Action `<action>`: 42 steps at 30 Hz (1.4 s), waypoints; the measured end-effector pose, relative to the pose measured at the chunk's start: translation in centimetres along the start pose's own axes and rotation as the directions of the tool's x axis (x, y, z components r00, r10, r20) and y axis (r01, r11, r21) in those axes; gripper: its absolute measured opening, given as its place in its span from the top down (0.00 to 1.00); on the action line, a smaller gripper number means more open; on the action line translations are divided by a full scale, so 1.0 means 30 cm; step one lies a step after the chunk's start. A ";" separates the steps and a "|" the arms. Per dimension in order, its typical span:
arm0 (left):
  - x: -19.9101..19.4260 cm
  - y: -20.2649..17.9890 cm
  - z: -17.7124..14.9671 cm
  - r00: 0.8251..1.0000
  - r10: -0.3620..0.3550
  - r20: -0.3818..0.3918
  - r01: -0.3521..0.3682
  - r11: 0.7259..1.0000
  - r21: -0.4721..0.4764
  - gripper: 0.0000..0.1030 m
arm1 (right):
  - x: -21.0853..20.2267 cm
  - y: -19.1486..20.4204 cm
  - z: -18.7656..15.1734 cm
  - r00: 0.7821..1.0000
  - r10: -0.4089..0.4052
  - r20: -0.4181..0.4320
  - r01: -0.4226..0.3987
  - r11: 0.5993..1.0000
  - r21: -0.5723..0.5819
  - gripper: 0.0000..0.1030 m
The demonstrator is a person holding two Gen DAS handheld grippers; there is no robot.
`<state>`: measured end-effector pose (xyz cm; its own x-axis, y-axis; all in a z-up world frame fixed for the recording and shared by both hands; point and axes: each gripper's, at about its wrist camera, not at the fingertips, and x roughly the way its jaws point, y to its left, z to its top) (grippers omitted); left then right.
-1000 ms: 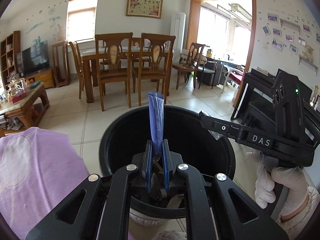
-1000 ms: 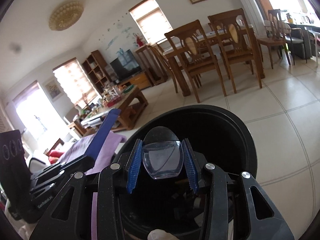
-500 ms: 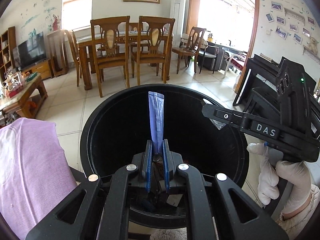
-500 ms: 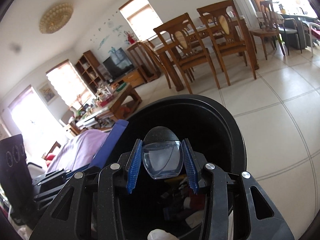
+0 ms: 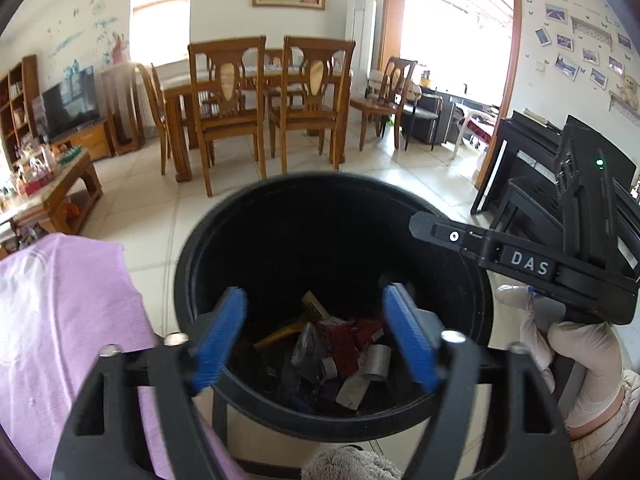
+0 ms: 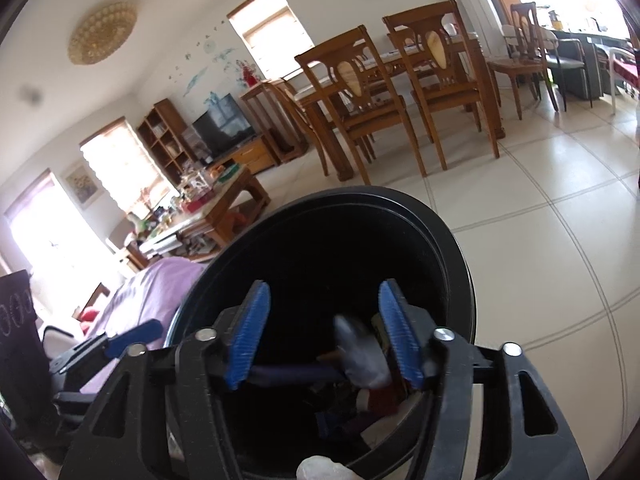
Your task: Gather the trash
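Note:
A black round bin fills the middle of both views, with wrappers and small containers piled in its bottom. My left gripper hangs over the bin's near rim; its jaws are opening and nothing is between its blue pads. My right gripper is also over the bin, jaws opening. A blurred clear plastic piece drops loose between its pads, and a dark blue strip lies across below them. From the left wrist view the right gripper reaches in from the right, held by a gloved hand.
A purple cloth lies left of the bin. Beyond it on the tiled floor stand a dining table with wooden chairs, a cluttered coffee table at the left and a black piano at the right.
Both grippers have opened over the bin. The blue sachet has left the left gripper and the clear plastic piece has slipped from the right one, both dropping inward.

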<state>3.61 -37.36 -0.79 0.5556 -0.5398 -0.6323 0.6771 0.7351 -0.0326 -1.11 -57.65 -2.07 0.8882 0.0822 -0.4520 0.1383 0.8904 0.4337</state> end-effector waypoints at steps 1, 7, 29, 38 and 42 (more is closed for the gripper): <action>-0.008 -0.005 0.000 1.000 -0.006 -0.001 0.006 1.000 0.010 0.22 | -0.003 0.007 -0.001 1.000 -0.005 0.000 0.005 1.000 -0.002 0.39; -0.078 -0.015 -0.014 0.999 -0.040 0.014 0.039 0.999 0.021 0.06 | -0.031 0.049 -0.010 1.000 -0.012 0.017 0.013 1.000 -0.006 0.32; -0.707 0.581 -0.321 0.812 0.570 0.124 -0.480 0.774 -0.414 0.05 | 0.094 1.001 -0.157 0.955 0.294 0.028 -0.266 0.899 -0.348 0.10; -0.909 0.790 -0.481 0.690 0.719 0.081 -0.576 0.613 -0.540 0.05 | 0.151 1.377 -0.384 0.926 0.377 0.023 -0.317 0.809 -0.495 0.05; -0.954 0.832 -0.555 0.659 0.747 0.082 -0.589 0.581 -0.561 0.05 | 0.162 1.440 -0.457 0.918 0.396 0.029 -0.318 0.778 -0.542 0.05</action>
<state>-3.41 3.27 3.62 0.9120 0.1600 -0.3777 -0.2045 0.9756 -0.0805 3.17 -12.64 3.79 0.8829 0.4145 -0.2204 -0.4123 0.9092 0.0582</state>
